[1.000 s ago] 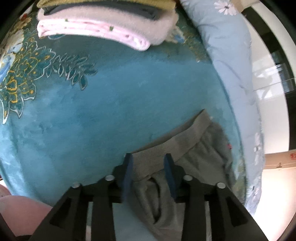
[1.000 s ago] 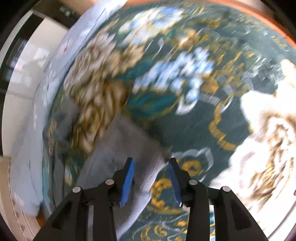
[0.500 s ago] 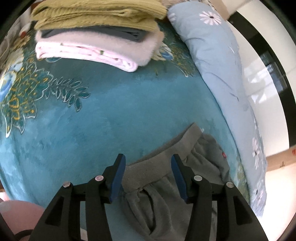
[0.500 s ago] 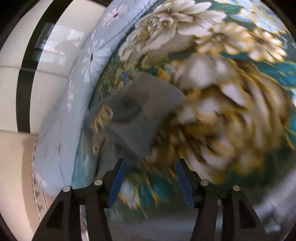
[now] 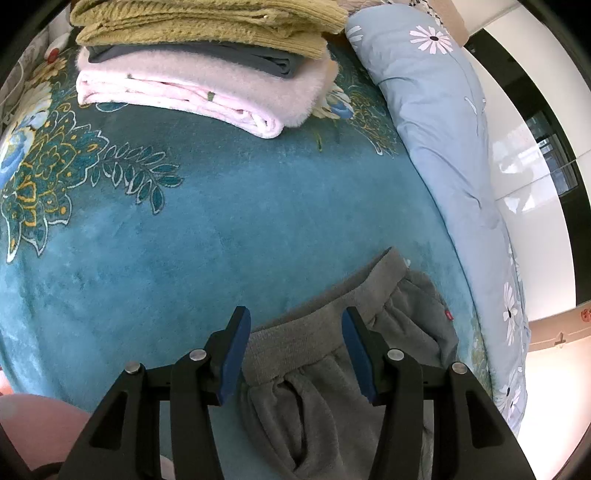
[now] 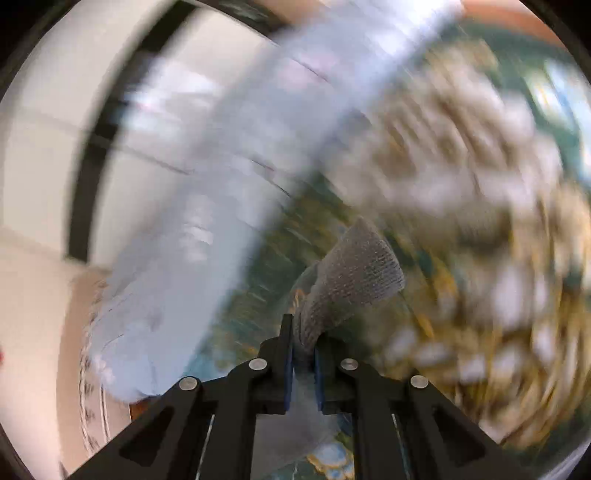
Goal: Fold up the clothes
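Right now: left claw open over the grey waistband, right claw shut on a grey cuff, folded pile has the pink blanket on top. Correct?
One thing is wrong: the pink blanket is at the bottom of the folded pile; the olive knit is on top, as the left wrist view shows. The rest stands: left claw open over the grey waistband, right claw shut on the grey cuff.

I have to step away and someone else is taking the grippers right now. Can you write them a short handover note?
Left gripper: open, jaws either side of the grey trousers' waistband, not pinching it.
Right gripper: jaws have just closed on a ribbed grey cuff; that view is blurred.
Done: folded stack at the far end of the teal blanket.
Left: the trousers lie rumpled and unfolded beside the pale blue quilt; fold them.
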